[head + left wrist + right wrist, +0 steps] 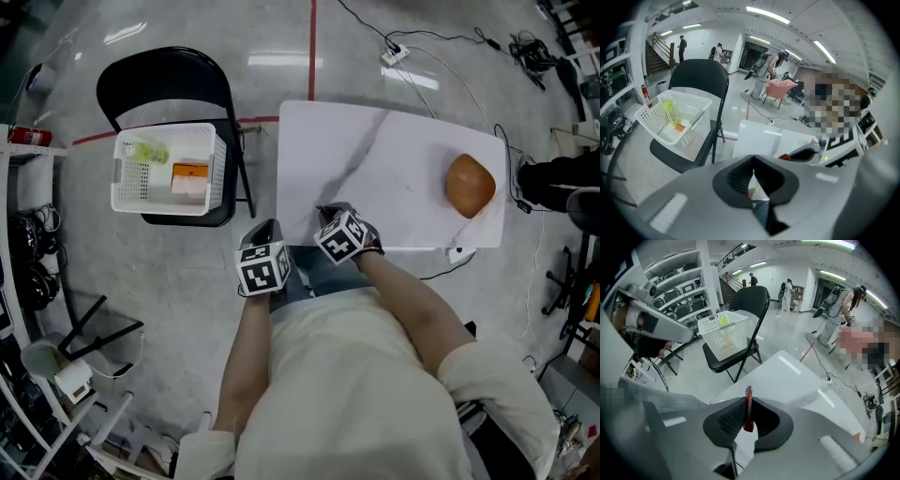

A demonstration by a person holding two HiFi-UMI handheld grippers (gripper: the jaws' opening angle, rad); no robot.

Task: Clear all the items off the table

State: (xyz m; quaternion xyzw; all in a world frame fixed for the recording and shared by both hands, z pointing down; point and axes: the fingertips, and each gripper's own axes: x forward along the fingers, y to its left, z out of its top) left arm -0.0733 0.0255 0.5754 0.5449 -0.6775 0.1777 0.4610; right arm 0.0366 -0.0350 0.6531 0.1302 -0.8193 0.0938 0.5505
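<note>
Left gripper (pixel 753 161): jaws pressed together with nothing between them; in the head view it hangs off the table's near-left corner, over the floor.
Right gripper (pixel 749 401): clamped on a thin red strip (pixel 748 392), seen edge-on, whose tip pokes out past the jaws.
Red strip's identity: cannot tell (only its narrow edge shows, the rest is sunk between the pads).
White marble-pattern table (pixel 394 150): its near edge is partly covered by the right gripper and the person's arm.
Brown rounded lump (pixel 470 185): lies alone on the table near the far-right edge, well apart from both grippers; too small to name.
White perforated plastic basket (pixel 136 178): sits on the seat of a black folding chair (pixel 159 80), left of the table.
Basket contents: a yellow-green item (pixel 148 152) and an orange-topped box (pixel 190 173); labels unreadable.
</note>
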